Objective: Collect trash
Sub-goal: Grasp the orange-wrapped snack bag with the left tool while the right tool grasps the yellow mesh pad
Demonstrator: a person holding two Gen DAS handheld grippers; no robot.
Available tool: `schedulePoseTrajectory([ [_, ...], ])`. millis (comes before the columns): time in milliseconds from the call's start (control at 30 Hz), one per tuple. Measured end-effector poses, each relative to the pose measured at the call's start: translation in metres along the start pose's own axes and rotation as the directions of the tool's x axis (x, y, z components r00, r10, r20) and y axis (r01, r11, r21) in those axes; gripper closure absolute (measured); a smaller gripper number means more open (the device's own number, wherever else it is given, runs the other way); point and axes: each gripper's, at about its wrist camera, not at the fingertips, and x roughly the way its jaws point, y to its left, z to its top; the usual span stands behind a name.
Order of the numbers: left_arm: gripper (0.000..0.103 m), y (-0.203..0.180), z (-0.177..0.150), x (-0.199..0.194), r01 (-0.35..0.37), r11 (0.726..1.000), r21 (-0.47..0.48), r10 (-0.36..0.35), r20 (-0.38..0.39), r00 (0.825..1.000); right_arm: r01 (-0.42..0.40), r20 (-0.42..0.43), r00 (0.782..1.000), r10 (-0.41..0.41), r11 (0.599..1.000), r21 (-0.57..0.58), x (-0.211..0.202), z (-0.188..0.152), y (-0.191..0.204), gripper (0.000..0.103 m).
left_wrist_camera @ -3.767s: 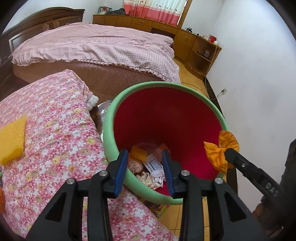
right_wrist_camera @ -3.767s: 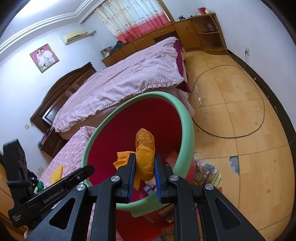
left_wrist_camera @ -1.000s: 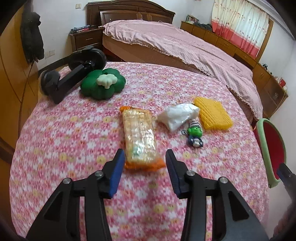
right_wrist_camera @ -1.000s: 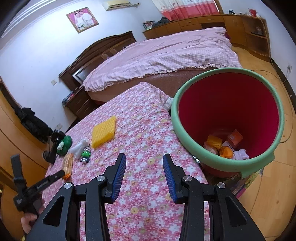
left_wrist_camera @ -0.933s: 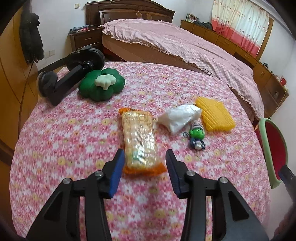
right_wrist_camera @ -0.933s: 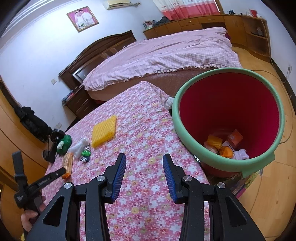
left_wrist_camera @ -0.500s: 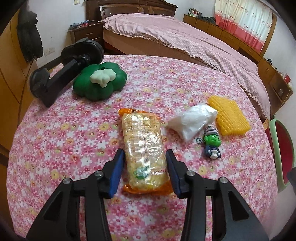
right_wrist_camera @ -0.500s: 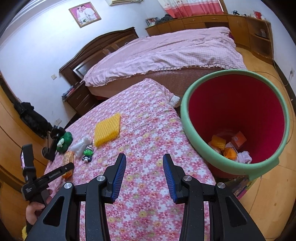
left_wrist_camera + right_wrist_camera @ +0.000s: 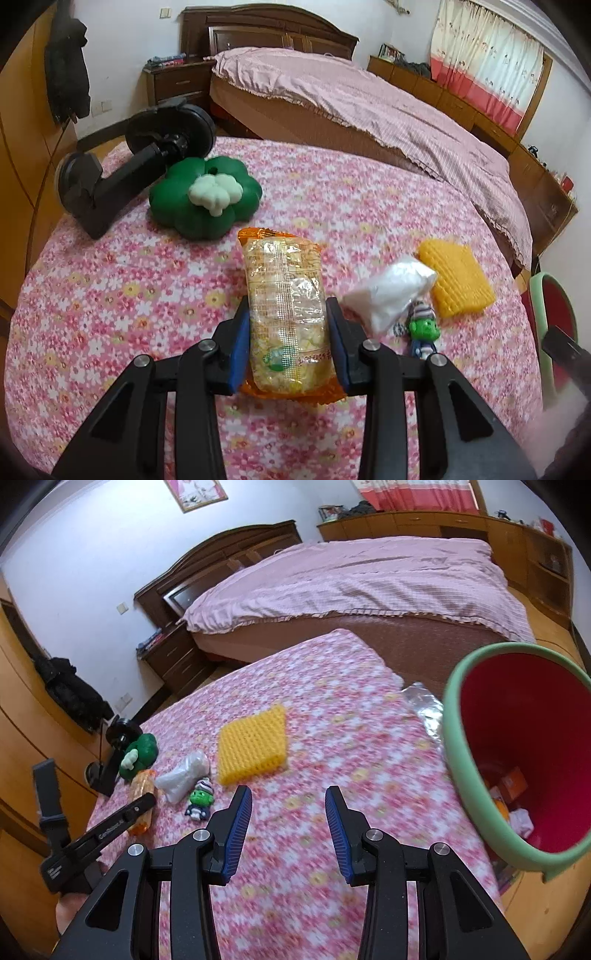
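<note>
Left hand-held gripper astride snack packet; wrappers inside red bin.

Pink-quilted bed, dark headboard, white walls, wood floor.

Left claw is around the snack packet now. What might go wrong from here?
1. The left claw straddles the snack packet near its lower end only; once lifted, the long crinkly wrapper may droop or slip.
2. The white plastic bag and green figurine lie close to the right finger and might get nudged.
3. The bin stands off the table's far edge, so the carry passes over those things.
</note>
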Motion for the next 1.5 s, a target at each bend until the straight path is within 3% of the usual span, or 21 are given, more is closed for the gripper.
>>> schedulePoseTrajectory([
  [167, 0.065, 0.003, -0.001, -0.002, -0.026, 1.000, 0.013, 0.026, 0.032, 0.999, 0.012, -0.017, 1.000, -0.012, 1.000, -0.028, 0.027, 0.009, 0.012, 0.061],
  [600, 0.065, 0.015, 0.000, -0.004, 0.005, 1.000, -0.024, -0.004, 0.060, 0.998, 0.026, -0.066, 0.997, -0.029, 0.999, -0.044, 0.091, 0.022, 0.022, 0.061],
  [767, 0.065, 0.017, -0.001, -0.003, 0.018, 0.999, -0.031, -0.016, 0.053, 0.998, 0.031, -0.035, 0.999, -0.033, 0.997, -0.066, 0.095, 0.019, 0.026, 0.061],
  [1200, 0.065, 0.014, -0.003, 0.000, 0.024, 0.999, -0.033, -0.022, 0.050, 0.999, 0.009, -0.012, 1.000, -0.011, 0.994, -0.105, 0.095, 0.014, 0.035, 0.087],
  [1500, 0.065, 0.012, -0.004, -0.006, 0.032, 0.999, -0.027, -0.030, 0.075, 0.997, -0.005, 0.044, 0.999, 0.008, 0.998, -0.062, 0.063, 0.009, 0.029, 0.090],
])
